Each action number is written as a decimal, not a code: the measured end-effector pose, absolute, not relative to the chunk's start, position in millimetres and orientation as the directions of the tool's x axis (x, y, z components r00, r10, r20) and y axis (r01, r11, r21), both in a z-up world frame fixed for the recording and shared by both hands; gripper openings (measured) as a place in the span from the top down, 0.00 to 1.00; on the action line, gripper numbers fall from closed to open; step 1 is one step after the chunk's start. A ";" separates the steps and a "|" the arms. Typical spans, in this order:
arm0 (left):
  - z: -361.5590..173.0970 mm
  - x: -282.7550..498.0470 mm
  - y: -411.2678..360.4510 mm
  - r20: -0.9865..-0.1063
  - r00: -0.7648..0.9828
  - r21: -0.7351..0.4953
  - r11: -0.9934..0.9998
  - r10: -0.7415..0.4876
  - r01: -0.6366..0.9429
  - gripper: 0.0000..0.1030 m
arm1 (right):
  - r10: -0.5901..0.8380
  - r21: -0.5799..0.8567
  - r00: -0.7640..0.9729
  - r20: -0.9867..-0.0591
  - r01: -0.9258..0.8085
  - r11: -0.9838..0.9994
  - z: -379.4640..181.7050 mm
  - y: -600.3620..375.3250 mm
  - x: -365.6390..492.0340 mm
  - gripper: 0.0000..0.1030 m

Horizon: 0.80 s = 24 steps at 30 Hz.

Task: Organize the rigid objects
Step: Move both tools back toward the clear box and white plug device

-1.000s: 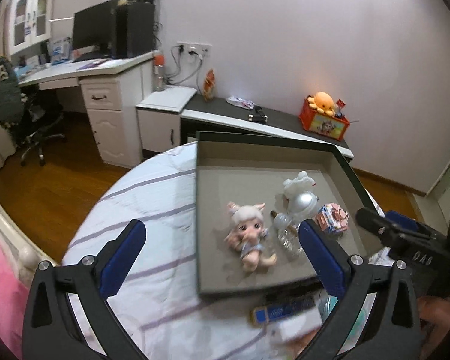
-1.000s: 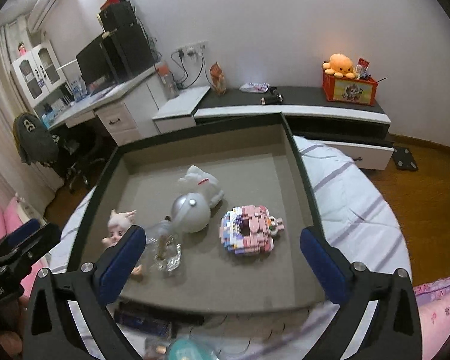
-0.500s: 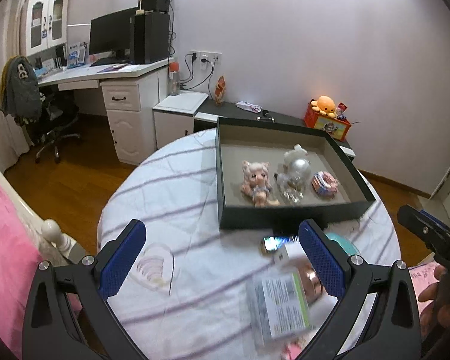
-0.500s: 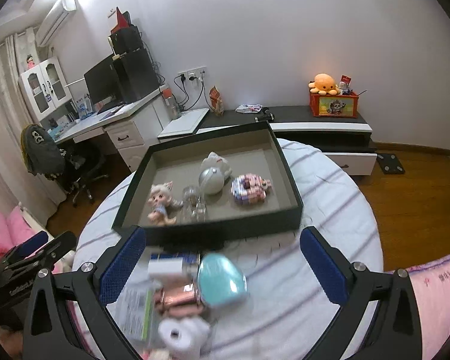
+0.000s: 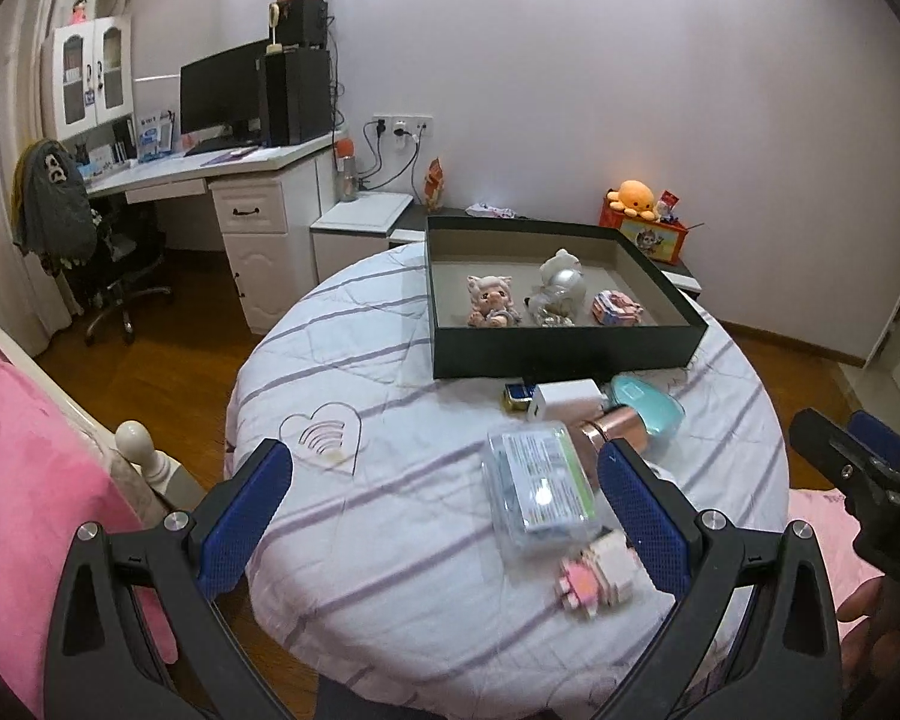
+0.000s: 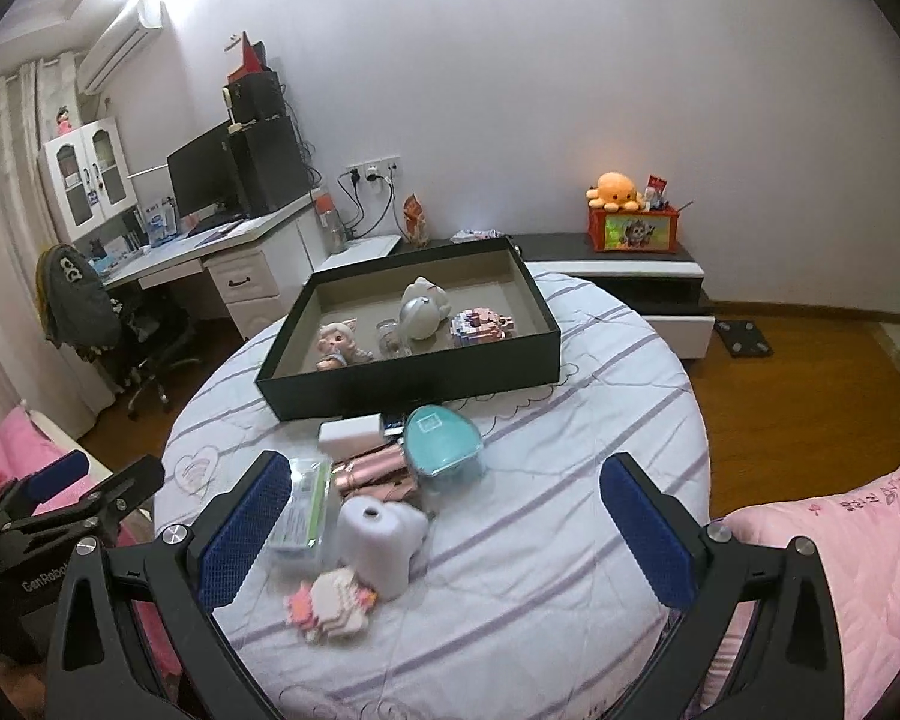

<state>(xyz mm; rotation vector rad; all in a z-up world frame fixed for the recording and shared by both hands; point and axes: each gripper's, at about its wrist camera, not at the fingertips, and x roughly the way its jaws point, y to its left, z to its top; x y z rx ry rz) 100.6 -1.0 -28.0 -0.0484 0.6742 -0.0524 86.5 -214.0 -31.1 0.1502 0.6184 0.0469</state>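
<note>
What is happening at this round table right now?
A person holds a left gripper and a right gripper, both with jaws wide open and empty, above a striped table. A black box already contains a doll and other small figures. Loose items, including a teal case, still wait outside it.

A white desk (image 5: pixel 222 171) sits in the upper left of the left view, with a dark monitor (image 5: pixel 222 93) on it and a chair (image 5: pixel 111 264) draped in a grey jacket (image 5: pixel 51 204) beside it. An orange octopus plush (image 6: pixel 617 189) tops a red box (image 6: pixel 633 229) at upper right. Pink bedding (image 5: pixel 24 480) fills the lower left.
</note>
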 end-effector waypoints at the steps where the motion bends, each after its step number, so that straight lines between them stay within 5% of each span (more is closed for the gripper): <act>1: -26.6 96.1 0.0 -0.620 0.782 -0.065 0.997 -0.066 0.033 0.00 | 0.089 0.152 0.816 -0.571 -0.001 0.988 -30.4 -212.3 82.1 0.00; 24: -19.4 64.1 7.0 -0.592 0.802 -0.086 0.996 -0.075 0.029 0.00 | 0.079 0.093 0.829 -0.553 -0.032 0.995 -18.9 -196.5 46.3 0.00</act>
